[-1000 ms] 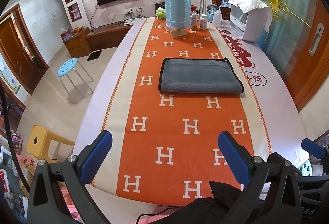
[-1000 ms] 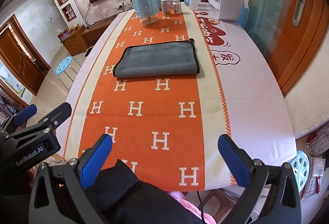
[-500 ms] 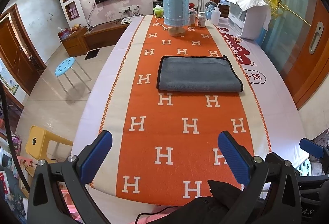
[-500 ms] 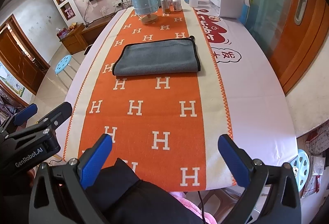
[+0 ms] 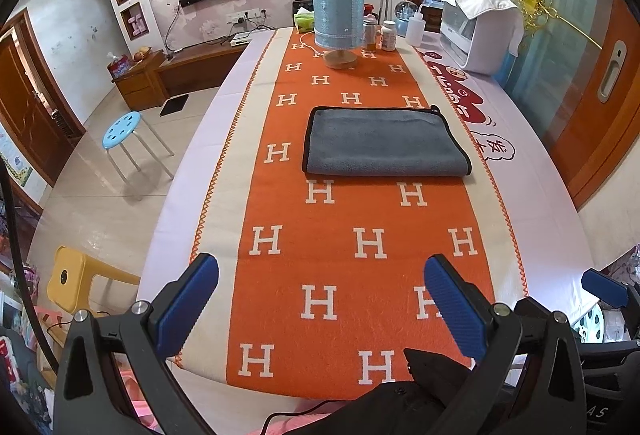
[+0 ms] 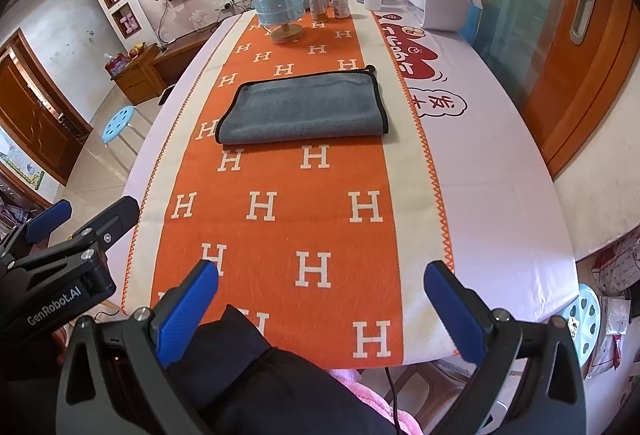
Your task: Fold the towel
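A grey towel [image 5: 382,143] with black edging lies folded flat on the orange H-patterned table runner [image 5: 360,247], mid-table; it also shows in the right wrist view [image 6: 304,107]. My left gripper [image 5: 322,299] is open and empty, held near the table's front edge, well short of the towel. My right gripper [image 6: 322,299] is open and empty too, at the front edge. The left gripper shows at the left of the right wrist view [image 6: 64,259].
A blue cylindrical lamp [image 5: 339,21], jars and bottles [image 5: 388,35] stand at the far end. A white appliance under a cloth [image 5: 478,27] sits at the far right. A blue stool [image 5: 122,127] and a yellow stool [image 5: 76,283] stand left of the table.
Both grippers have shifted slightly; the towel sits a little lower in both views. The towel lies unchanged and both grippers stay open.
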Demonstrator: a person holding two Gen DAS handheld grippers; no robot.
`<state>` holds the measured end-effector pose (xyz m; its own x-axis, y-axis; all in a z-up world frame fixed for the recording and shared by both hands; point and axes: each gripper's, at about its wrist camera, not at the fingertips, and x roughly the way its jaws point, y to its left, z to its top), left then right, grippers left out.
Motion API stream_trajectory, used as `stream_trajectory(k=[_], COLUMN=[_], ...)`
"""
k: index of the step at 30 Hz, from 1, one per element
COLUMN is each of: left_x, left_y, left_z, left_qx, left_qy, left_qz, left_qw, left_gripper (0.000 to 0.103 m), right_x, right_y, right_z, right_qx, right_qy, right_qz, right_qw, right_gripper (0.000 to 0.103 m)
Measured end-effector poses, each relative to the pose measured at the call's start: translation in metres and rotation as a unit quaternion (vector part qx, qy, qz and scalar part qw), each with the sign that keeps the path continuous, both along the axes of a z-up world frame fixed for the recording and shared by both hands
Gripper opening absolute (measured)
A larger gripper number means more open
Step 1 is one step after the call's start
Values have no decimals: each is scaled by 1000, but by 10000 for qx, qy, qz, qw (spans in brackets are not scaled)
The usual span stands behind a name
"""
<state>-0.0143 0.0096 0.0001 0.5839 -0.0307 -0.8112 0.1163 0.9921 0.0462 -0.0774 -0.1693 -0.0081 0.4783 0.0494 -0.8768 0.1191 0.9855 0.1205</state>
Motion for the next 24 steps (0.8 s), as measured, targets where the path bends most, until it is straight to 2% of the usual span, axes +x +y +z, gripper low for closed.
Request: stream_trajectory(k=[24], left_x=[3], left_y=[3], left_z=[-2], left_qx=[-11], left_qy=[39], left_qz=[-98], left_qw=[9999], left_gripper=[102], right_x=[-3], right_y=[6], right_z=[-3], right_qx=[-2], right_qy=[76], right_qz=[-81], right_qw=[9999], right_gripper=[103])
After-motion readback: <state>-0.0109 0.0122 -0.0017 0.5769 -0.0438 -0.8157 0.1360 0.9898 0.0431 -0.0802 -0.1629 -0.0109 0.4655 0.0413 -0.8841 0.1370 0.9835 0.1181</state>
